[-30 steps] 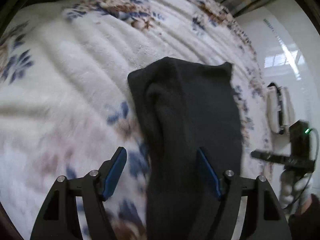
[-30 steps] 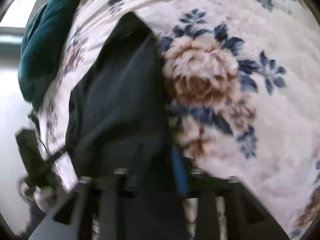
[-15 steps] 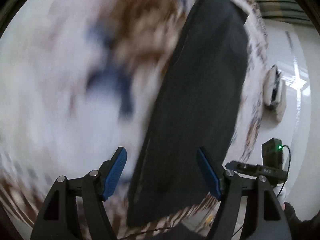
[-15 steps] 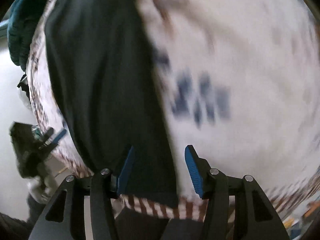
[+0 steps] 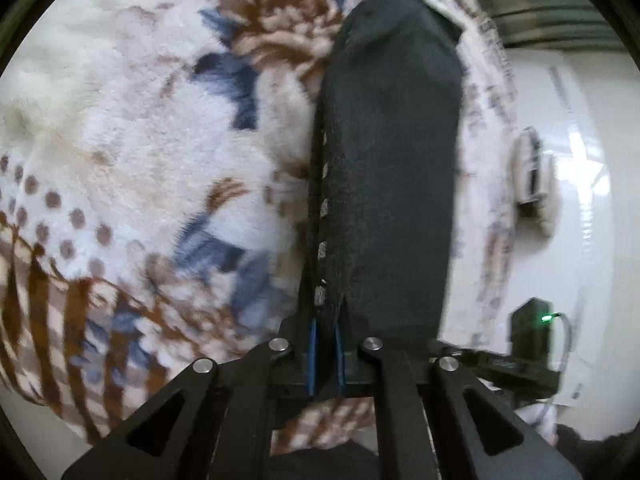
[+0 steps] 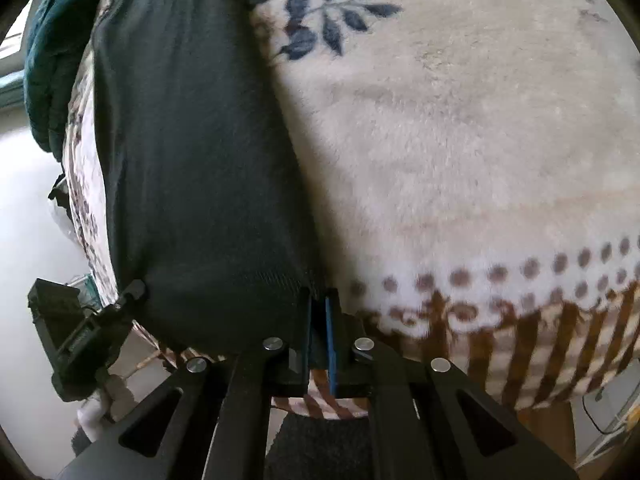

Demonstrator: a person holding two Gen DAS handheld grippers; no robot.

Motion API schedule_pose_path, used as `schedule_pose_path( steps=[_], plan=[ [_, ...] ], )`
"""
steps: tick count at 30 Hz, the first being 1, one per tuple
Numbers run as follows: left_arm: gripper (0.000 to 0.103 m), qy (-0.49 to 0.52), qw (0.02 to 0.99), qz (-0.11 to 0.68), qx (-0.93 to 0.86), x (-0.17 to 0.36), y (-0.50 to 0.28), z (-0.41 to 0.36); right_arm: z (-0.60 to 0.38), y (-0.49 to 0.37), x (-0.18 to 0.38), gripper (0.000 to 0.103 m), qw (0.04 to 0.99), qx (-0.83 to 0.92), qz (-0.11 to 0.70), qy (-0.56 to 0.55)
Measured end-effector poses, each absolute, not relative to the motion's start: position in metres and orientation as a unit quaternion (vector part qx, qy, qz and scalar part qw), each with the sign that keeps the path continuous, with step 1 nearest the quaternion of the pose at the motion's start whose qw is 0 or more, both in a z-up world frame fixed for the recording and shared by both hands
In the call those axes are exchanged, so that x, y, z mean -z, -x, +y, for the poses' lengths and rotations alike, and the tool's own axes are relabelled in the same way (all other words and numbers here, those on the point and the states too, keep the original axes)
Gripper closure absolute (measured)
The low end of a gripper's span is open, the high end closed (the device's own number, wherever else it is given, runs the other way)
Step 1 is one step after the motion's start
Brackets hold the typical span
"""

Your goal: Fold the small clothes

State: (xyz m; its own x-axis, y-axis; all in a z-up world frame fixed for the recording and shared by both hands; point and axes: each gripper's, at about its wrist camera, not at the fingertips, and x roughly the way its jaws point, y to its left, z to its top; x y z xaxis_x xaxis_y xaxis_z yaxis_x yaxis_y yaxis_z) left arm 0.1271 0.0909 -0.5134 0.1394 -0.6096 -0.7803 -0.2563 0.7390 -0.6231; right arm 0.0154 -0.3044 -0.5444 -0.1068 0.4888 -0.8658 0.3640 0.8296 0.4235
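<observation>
no readable text, labels, brands or numbers anywhere

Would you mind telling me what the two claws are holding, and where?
Both grip the dark garment: left claw and right claw each pinch a near-edge corner.

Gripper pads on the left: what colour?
Blue pads, clearest in the left wrist view, shut on the dark garment.

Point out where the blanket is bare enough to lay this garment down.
Free: the cream patch of floral blanket between the dark garment, leaf sprig and dotted border. Crowded: the bed edge, where both tongs pinch the near hem.
</observation>
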Motion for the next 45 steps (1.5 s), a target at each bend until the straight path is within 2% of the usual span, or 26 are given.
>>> schedule_pose_path(
  steps=[2, 4, 7, 10, 12, 13, 14, 16, 20, 22, 24, 25, 26, 27, 28, 29, 38, 45],
  plan=[
    [0.098, 0.337, 0.675, 0.644, 0.127, 0.517, -0.128, 0.099, -0.295, -0.019, 0.538, 0.098, 0.601, -0.078, 0.736, -0.302],
    [0.098, 0.291, 0.682, 0.661, 0.117, 0.531, -0.127, 0.104, -0.294, -0.019, 0.534, 0.098, 0.601, -0.095, 0.738, -0.292],
    [0.098, 0.290, 0.667, 0.676, 0.120, 0.552, -0.131, 0.112, -0.289, -0.024, 0.553, 0.098, 0.584, -0.094, 0.758, -0.275],
    [0.094, 0.290, 0.662, 0.678, 0.136, 0.547, -0.140, 0.104, -0.289, -0.031, 0.563, 0.095, 0.573, -0.099, 0.771, -0.260],
    [0.077, 0.282, 0.670, 0.672, 0.140, 0.543, -0.144, 0.097, -0.296, -0.032, 0.559, 0.091, 0.576, -0.112, 0.758, -0.286],
    [0.074, 0.271, 0.676, 0.670, 0.143, 0.545, -0.142, 0.098, -0.304, -0.032, 0.559, 0.084, 0.577, -0.119, 0.750, -0.300],
    [0.069, 0.270, 0.671, 0.676, 0.143, 0.552, -0.140, 0.097, -0.308, -0.031, 0.561, 0.070, 0.578, -0.121, 0.748, -0.303],
    [0.066, 0.312, 0.646, 0.679, 0.155, 0.568, -0.125, 0.103, -0.321, -0.024, 0.572, 0.060, 0.572, -0.128, 0.747, -0.313],
    [0.045, 0.355, 0.621, 0.674, 0.184, 0.579, -0.119, 0.083, -0.304, -0.021, 0.600, 0.055, 0.532, -0.171, 0.749, -0.357],
    [0.044, 0.350, 0.622, 0.676, 0.182, 0.581, -0.124, 0.072, -0.294, -0.023, 0.611, 0.054, 0.526, -0.189, 0.740, -0.375],
    [0.045, 0.359, 0.622, 0.674, 0.176, 0.579, -0.130, 0.064, -0.295, -0.022, 0.616, 0.052, 0.525, -0.191, 0.727, -0.399],
    [0.049, 0.363, 0.623, 0.671, 0.174, 0.576, -0.130, 0.064, -0.292, -0.022, 0.618, 0.055, 0.526, -0.186, 0.725, -0.404],
    [0.086, 0.361, 0.624, 0.673, 0.168, 0.573, -0.131, 0.061, -0.289, -0.020, 0.616, 0.071, 0.529, -0.181, 0.723, -0.406],
    [0.096, 0.354, 0.620, 0.681, 0.163, 0.571, -0.129, 0.063, -0.291, -0.018, 0.614, 0.083, 0.530, -0.179, 0.720, -0.410],
    [0.096, 0.349, 0.620, 0.685, 0.158, 0.568, -0.125, 0.067, -0.295, -0.016, 0.610, 0.093, 0.528, -0.179, 0.718, -0.416],
    [0.096, 0.338, 0.623, 0.690, 0.149, 0.564, -0.125, 0.065, -0.297, -0.014, 0.606, 0.093, 0.531, -0.178, 0.716, -0.418],
    [0.096, 0.370, 0.655, 0.639, 0.162, 0.477, -0.138, 0.057, -0.309, -0.025, 0.516, 0.095, 0.577, -0.204, 0.675, -0.413],
    [0.096, 0.437, 0.675, 0.562, 0.195, 0.432, -0.223, 0.062, -0.323, -0.079, 0.433, 0.095, 0.622, -0.219, 0.619, -0.426]
  ],
)
